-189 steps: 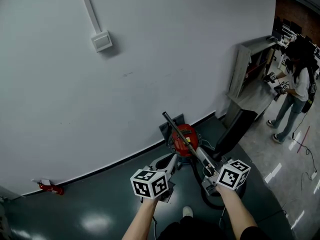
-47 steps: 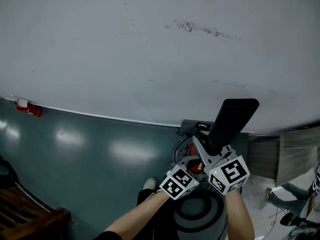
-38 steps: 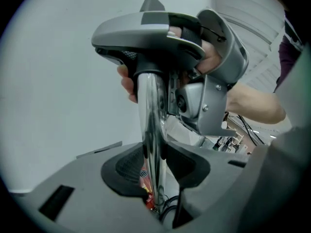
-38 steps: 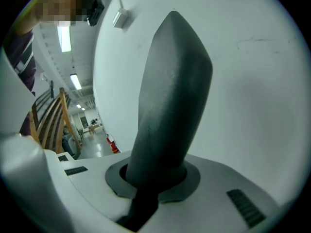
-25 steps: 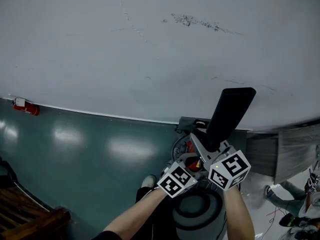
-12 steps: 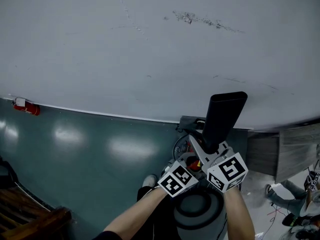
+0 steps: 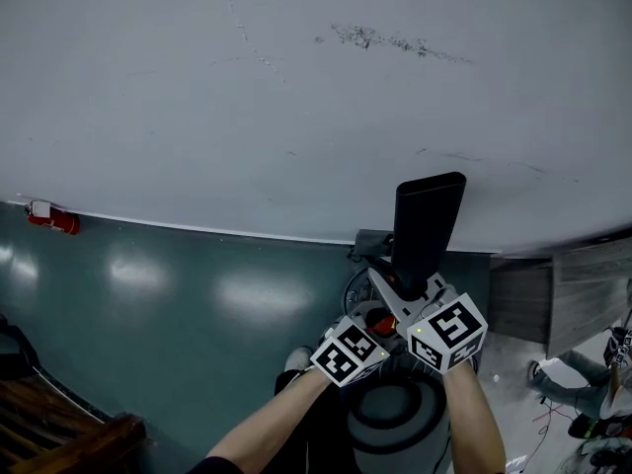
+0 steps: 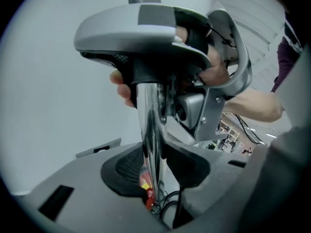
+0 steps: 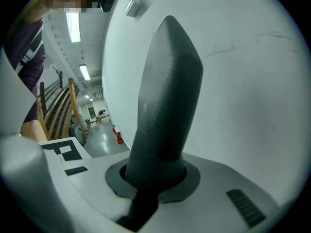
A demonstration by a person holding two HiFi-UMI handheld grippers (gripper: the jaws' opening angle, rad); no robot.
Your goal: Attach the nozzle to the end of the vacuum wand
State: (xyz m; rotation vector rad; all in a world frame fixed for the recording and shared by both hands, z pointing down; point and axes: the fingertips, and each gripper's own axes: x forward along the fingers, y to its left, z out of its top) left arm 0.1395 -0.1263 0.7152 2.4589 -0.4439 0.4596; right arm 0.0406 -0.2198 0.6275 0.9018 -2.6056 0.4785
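Glossy teal floor (image 7: 178, 294) is lying under the work, and the job is looking part done. Nearest, a grey canister (image 7: 395, 428) is standing at the person's feet. Just beyond it the left gripper (image 8: 155, 178) is clamping the chrome wand (image 8: 151, 130), with its jaws standing fairly wide and the pads pressing on the tube from both sides. Just to its right, the right gripper (image 9: 153, 178) is gripping the black nozzle (image 9: 165, 101) low on its neck. Its jaws are drawn close together around the neck, and the broad end is pointing up toward the wall (image 7: 296, 87).

Both parts are being held off the floor, and the wand is running up to the underside of the right gripper. Whether the neck is already sitting on the tube I cannot tell, since the grippers are hiding the joint. By my judgement, picking up and lining up are done, while pushing the nozzle fully home and letting go are remaining.

Wooden rails (image 7: 69, 433) are showing at the near left. A grey cabinet (image 7: 573, 284) is standing on the right. Farther off, a red extinguisher (image 7: 44, 217) is lying at the wall's foot on the left. The white, scuffed wall is filling the far side.
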